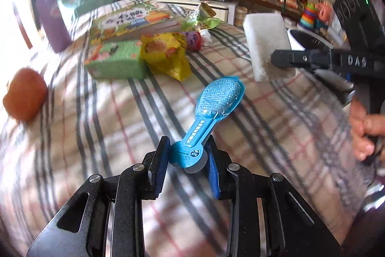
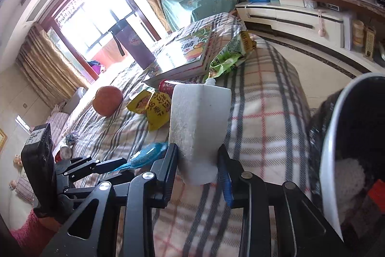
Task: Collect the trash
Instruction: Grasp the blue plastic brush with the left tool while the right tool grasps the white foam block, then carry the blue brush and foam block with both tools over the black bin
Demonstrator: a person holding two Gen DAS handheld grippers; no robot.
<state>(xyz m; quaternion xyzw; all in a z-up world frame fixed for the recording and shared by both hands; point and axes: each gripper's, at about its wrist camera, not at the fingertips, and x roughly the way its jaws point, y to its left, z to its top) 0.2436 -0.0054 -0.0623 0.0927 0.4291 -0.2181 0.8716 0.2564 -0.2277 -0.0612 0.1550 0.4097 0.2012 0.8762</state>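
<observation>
Left gripper (image 1: 187,160): clamped on the round end of a blue spoon-shaped packet (image 1: 211,112), pads pressing both sides.
Packet axis: long, running forward and up-right from the fingers, wide end farthest out, lifted clear of the plaid blanket (image 1: 96,136).
Right gripper (image 2: 198,161): closed on the lower end of a white foam block (image 2: 198,122), one pad on each side.
Block axis: upright between the fingers, most of its length standing above them, off the blanket.
Bin (image 2: 332,136): white-rimmed with dark liner, just right of the right gripper; some white and red waste already inside.
Key relation: bin on the right-hand side, nearer the right hand; block probably first to go in, packet needing to cross further over.
Between grippers: near each other, apart; packet tip just beside the right gripper's left finger in the right wrist view.
Farther on blanket: yellow snack wrapper (image 1: 166,52), green wrapper (image 2: 228,57), red can (image 2: 167,86), likely trash not yet collected.
Farther still: picture books (image 1: 130,23), orange round thing (image 1: 24,98); probably not trash.
</observation>
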